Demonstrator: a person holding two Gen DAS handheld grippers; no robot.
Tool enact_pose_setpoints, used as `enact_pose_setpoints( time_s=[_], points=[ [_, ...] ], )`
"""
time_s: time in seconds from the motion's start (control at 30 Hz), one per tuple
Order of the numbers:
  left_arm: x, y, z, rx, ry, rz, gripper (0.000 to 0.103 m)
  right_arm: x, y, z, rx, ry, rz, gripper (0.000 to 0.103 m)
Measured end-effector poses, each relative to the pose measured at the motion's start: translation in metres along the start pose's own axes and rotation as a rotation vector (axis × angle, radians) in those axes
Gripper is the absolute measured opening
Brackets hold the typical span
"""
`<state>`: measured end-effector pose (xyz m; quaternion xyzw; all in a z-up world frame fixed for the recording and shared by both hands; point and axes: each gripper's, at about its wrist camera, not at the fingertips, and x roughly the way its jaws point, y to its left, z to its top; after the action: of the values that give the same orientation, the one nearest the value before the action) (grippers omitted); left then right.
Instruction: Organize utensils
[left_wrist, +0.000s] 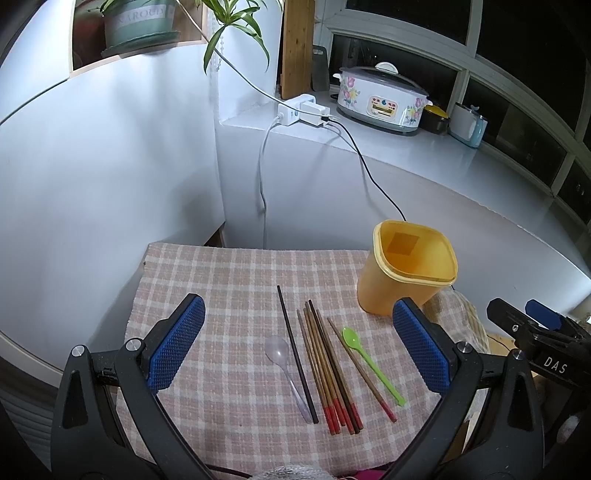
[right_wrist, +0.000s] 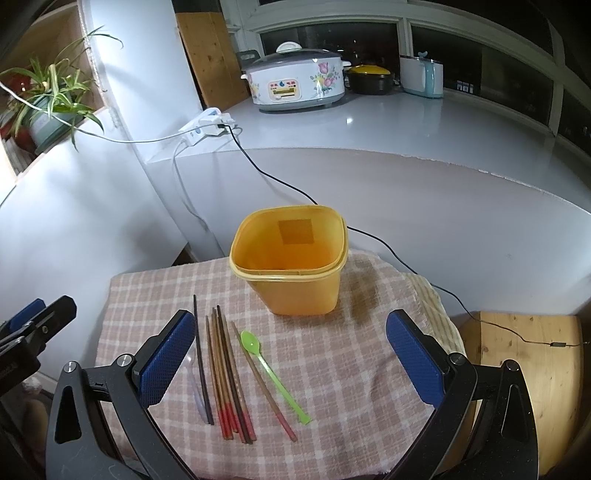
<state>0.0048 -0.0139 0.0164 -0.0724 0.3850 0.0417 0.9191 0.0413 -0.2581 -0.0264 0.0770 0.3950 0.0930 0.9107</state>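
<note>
Chopsticks (left_wrist: 325, 365) lie below both wide-open grippers (left_wrist: 295, 347) (right_wrist: 291, 354).

clear spoon (right_wrist: 195, 391) mostly hid behind right gripper (right_wrist: 291, 354) finger; plant pot (left_wrist: 138, 22) cut by top edge

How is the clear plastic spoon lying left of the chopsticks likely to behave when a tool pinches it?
The clear spoon looks thin and translucent, so it is probably very light and may flex. Its slim handle lies flat on the checked cloth, close against the black chopstick, so a pinch might catch both. Smooth plastic could slip.
</note>
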Motion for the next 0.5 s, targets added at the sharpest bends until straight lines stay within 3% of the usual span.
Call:
enact_pose_setpoints(
  time_s=[0.5],
  points=[
    [0.0016,-0.0014,-0.0054,-0.002,0.014,-0.018,0.103,0.0045,-0.0026,0.0007,0.016,0.013,0.021,0.102]
  ],
)
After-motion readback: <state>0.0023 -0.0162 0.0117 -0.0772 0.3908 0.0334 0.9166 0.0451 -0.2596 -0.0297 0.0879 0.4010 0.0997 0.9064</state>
